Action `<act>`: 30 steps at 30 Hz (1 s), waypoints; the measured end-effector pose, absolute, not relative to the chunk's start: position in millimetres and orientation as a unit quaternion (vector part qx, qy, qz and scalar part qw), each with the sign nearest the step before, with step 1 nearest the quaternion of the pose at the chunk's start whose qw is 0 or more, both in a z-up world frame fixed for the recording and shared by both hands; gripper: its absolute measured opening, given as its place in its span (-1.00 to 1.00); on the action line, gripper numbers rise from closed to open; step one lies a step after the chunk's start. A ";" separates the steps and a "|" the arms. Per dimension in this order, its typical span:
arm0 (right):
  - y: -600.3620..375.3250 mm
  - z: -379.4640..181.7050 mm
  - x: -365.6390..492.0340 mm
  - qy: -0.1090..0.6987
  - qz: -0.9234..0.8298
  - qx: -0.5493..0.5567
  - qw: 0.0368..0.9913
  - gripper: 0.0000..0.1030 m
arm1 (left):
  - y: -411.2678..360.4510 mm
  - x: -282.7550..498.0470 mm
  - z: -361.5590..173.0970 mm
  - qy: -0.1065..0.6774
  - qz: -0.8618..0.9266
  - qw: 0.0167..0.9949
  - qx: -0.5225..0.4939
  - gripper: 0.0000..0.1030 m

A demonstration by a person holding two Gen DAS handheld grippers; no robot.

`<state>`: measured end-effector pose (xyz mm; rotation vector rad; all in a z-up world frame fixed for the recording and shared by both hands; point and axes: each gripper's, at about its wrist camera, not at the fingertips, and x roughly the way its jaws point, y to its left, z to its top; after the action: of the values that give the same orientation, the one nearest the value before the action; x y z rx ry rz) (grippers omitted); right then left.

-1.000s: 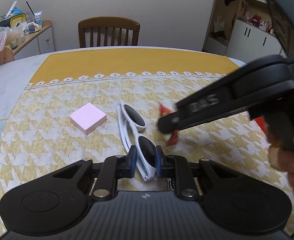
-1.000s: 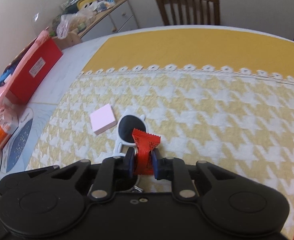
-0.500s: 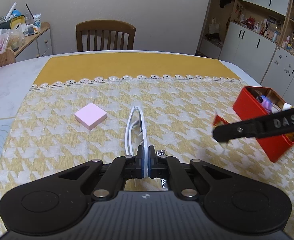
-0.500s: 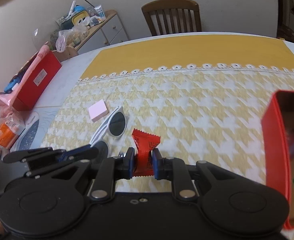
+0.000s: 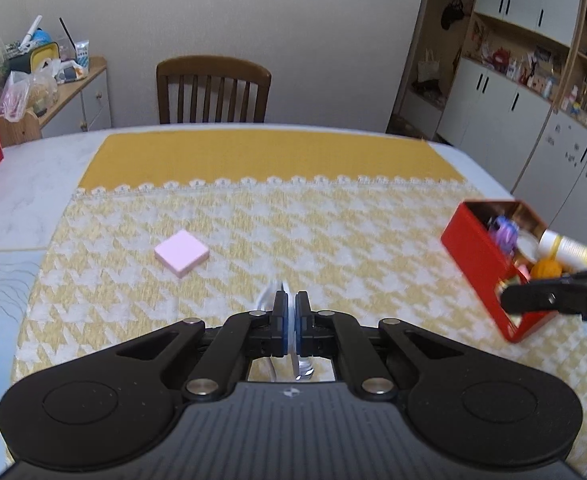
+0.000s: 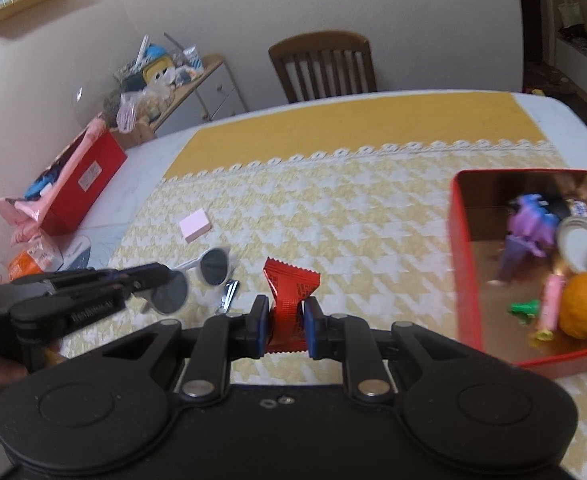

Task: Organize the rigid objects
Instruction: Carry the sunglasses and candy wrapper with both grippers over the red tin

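The right gripper (image 6: 284, 322) is clamping a red sachet (image 6: 290, 300) beside the red tin (image 6: 463, 280) at the table's right edge. The left gripper (image 5: 291, 326) is pinching white sunglasses (image 6: 197, 276). Clear the tin wall before releasing inside.

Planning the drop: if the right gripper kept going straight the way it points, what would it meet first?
Probably bare tablecloth. The right gripper, shut on the red wrapper, points left of the red tin; depth is unclear.

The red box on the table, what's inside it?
Inside the red box are a purple toy, an orange ball, something small and green and a white bottle. Whatever lies beneath them is hidden.
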<state>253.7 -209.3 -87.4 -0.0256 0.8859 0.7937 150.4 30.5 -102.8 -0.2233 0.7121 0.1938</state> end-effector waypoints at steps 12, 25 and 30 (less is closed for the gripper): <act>-282.4 -78.9 265.9 0.400 0.340 0.020 0.851 -0.66 | 21.0 168.7 -66.0 0.335 0.102 0.929 -0.122 -0.94; -341.4 -75.4 288.6 0.387 0.306 0.020 0.870 -0.66 | -62.3 220.3 -29.3 0.302 0.018 0.946 -0.118 -0.94; -354.9 -78.1 299.1 0.388 0.303 0.021 0.870 -0.66 | -91.9 245.2 -30.0 0.305 -0.005 0.946 -0.112 -0.94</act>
<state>299.1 -354.9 -78.1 0.0436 0.8111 0.6340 245.2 -91.9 -30.0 -0.2284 0.6208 -0.0093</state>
